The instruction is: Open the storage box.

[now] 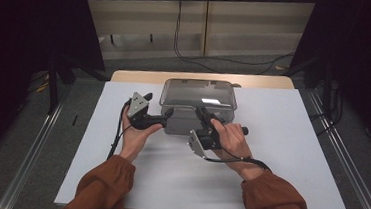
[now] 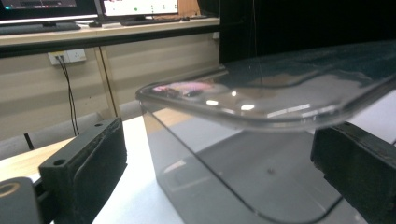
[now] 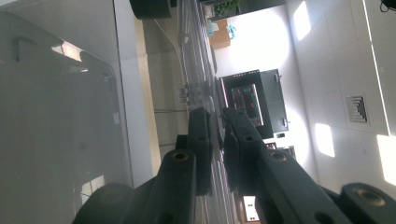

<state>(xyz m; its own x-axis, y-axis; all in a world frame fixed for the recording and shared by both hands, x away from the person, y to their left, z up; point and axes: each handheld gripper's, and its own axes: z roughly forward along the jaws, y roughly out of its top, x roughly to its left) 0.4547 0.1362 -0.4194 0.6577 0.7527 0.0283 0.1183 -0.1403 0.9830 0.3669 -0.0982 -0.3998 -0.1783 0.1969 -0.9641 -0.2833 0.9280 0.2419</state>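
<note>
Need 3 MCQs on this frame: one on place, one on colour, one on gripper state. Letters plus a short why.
1. Where does the clear lidded container sit?
A. at the far middle of the white table top
B. at the near right corner
C. on the floor

2. What colour are the person's sleeves?
A. blue
B. rust orange
C. white

3. How do the left gripper's jaws stand?
A. shut tight on a cable
B. spread apart, flanking the container's corner under its lid rim
C. shut on the lid's top face

Answers:
1 A, the high view shows it toward the far edge of the white table top, roughly centred.
2 B, both forearms wear rust orange in the high view.
3 B, the left gripper view shows one jaw at each side with the container's corner between them, no contact visible.
</note>
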